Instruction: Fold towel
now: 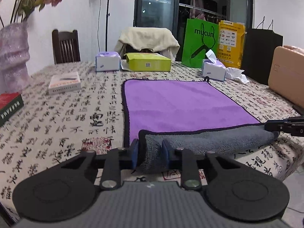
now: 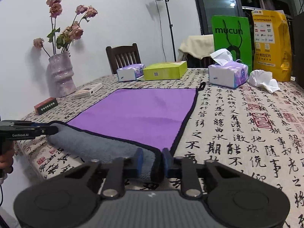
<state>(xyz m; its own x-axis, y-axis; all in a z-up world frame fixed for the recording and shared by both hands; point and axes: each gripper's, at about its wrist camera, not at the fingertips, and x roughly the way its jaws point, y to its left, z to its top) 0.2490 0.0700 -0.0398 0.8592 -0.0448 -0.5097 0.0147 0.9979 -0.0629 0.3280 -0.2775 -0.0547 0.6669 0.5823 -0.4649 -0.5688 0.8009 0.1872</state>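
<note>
A purple towel (image 1: 176, 104) with a black hem and grey underside lies flat on the patterned tablecloth; it also shows in the right wrist view (image 2: 136, 114). Its near edge is lifted and rolled back, grey side up. My left gripper (image 1: 151, 152) is shut on the towel's near left corner. My right gripper (image 2: 152, 158) is shut on the near right corner. Each gripper shows in the other's view, the right one (image 1: 269, 126) at the far right and the left one (image 2: 55, 130) at the far left. A small hanging loop (image 2: 203, 85) sits at the far right corner.
Behind the towel stand two tissue packs (image 1: 107, 60) (image 2: 228, 72), a lime box (image 1: 150, 61), a green bag (image 1: 199, 43), a yellow bag (image 2: 271, 43) and crumpled tissue (image 2: 264, 79). A vase (image 2: 60, 74), a white box (image 1: 64, 82) and a red-green box (image 2: 45, 105) sit left. A tan case (image 1: 288, 79) lies right.
</note>
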